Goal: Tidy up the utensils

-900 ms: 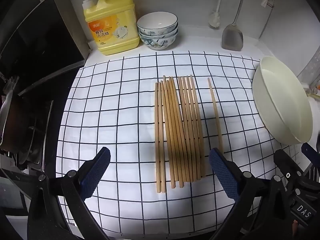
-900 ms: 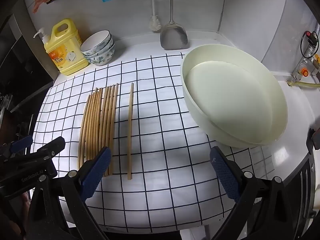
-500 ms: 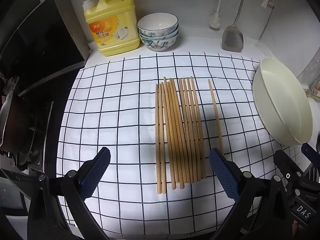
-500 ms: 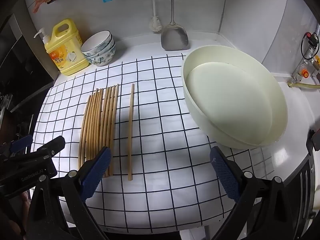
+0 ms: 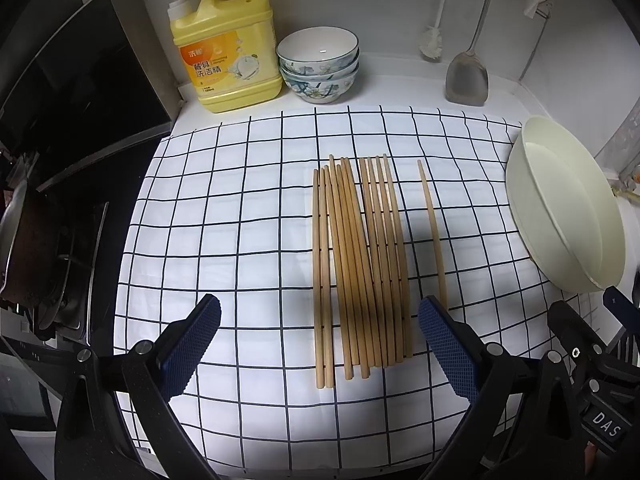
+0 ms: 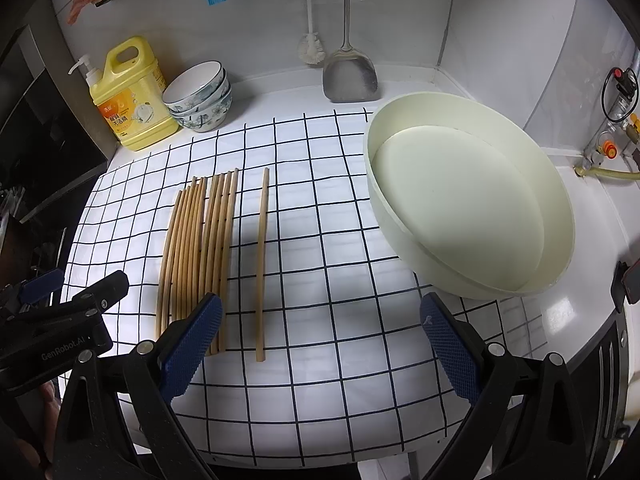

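Several wooden chopsticks lie side by side on a white cloth with a black grid. One single chopstick lies apart to their right. The row and the single chopstick also show in the right wrist view. My left gripper is open and empty, above the near ends of the row. My right gripper is open and empty, above the cloth just right of the single chopstick's near end. A large cream basin stands empty at the right.
A yellow detergent bottle and stacked patterned bowls stand at the back. A metal spatula and a brush hang by the wall. A stove with a pan lies left. Gas fittings sit at the far right.
Both grippers have drawn back a little toward me and tilted, so the chopsticks sit slightly lower in both views. Nothing on the cloth has moved.
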{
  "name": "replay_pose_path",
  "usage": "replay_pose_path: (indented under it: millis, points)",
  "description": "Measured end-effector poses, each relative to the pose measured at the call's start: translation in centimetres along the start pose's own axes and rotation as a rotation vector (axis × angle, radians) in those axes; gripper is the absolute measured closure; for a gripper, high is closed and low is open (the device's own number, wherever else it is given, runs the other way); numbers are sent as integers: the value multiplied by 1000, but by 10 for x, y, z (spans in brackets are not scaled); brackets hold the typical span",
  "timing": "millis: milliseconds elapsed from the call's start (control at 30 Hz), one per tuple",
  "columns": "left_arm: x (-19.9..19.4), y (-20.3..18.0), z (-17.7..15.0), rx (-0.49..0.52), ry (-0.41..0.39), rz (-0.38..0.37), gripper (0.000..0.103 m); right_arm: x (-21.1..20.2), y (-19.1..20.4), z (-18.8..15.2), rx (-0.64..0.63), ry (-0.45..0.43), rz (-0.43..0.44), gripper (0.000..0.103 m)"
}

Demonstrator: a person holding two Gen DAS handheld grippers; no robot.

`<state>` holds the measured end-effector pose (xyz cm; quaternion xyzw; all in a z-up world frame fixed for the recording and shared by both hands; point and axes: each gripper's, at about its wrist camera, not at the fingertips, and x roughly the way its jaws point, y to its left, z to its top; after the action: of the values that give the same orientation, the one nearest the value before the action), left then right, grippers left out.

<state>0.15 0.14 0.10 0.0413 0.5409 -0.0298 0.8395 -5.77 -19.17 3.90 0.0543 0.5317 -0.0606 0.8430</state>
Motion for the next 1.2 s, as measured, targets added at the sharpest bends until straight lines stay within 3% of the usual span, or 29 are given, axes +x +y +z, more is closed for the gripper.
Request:
replay_pose_path:
  millis: [1200]
  points:
    - [-1, 7, 1, -4, -4, 1, 6, 1, 2, -2, 0, -3, 3, 9]
